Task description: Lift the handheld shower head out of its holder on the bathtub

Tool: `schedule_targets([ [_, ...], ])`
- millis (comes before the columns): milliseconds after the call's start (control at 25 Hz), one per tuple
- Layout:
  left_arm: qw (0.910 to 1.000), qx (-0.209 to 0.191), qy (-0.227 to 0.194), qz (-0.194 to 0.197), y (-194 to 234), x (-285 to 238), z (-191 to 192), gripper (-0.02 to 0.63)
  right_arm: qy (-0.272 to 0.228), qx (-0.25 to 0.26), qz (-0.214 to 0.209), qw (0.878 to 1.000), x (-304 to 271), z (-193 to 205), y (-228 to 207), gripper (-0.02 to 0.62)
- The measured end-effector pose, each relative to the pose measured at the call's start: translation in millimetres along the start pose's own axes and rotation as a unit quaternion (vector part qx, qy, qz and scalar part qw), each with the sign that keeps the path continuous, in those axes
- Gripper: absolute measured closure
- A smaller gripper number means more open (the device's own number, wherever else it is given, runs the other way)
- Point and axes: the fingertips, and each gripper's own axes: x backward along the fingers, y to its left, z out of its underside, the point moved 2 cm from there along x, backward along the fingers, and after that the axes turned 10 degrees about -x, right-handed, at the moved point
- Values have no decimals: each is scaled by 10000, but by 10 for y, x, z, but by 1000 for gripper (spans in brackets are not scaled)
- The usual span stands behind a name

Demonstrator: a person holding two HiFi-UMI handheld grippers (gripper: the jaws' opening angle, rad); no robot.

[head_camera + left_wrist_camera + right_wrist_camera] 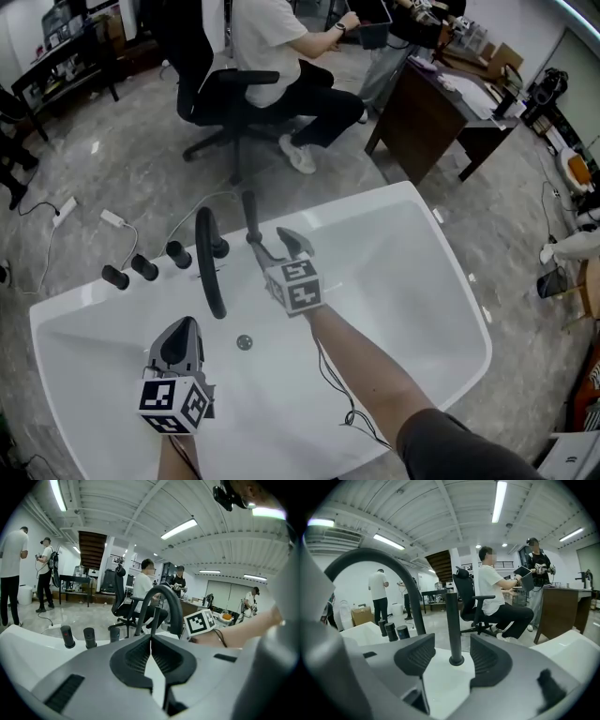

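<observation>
The handheld shower head (249, 214) is a slim black wand standing upright in its holder on the far rim of the white bathtub (412, 281). My right gripper (272, 240) is open just in front of it. In the right gripper view the wand (452, 616) rises between the two spread pads of the gripper (452, 645), and neither pad touches it. My left gripper (184, 330) is lower, over the tub basin, with its jaws shut and nothing in them (151, 641). It points toward the black arched faucet (165, 603).
The arched faucet (208, 264) stands left of the wand, with three black knobs (145, 267) further left on the rim. A drain (245, 342) lies in the basin. Beyond the tub a person sits on an office chair (234, 94); a brown desk (427, 117) is at right.
</observation>
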Motion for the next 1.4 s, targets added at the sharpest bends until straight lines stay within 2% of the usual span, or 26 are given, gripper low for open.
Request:
schedule_targets([
  [240, 9999, 124, 19, 14, 139, -234, 111, 591, 31, 170, 110, 9998, -544, -11, -86, 374],
  [600, 9999, 119, -38, 17, 270, -351, 117, 591, 171, 307, 4, 9994, -903, -24, -90, 376],
  [720, 9999, 101, -9, 25, 257, -343, 122, 591, 203, 309, -13, 9993, -914, -22, -102, 399],
  [800, 10000, 89, -2, 26, 252, -333, 138, 591, 214, 366, -14, 9991, -916, -19, -87, 446],
  [1080, 9999, 115, -6, 11, 198, -251, 138, 591, 433, 385, 19, 9983, -819, 8, -68, 451],
  [1240, 10000, 65, -11, 20, 152, -137, 89, 591, 114, 103, 84, 9998, -594, -126, -80, 453],
  [1400, 9998, -113, -118, -146, 115, 73, -48, 591, -22, 128, 83, 9999, -292, -288, -39, 453],
])
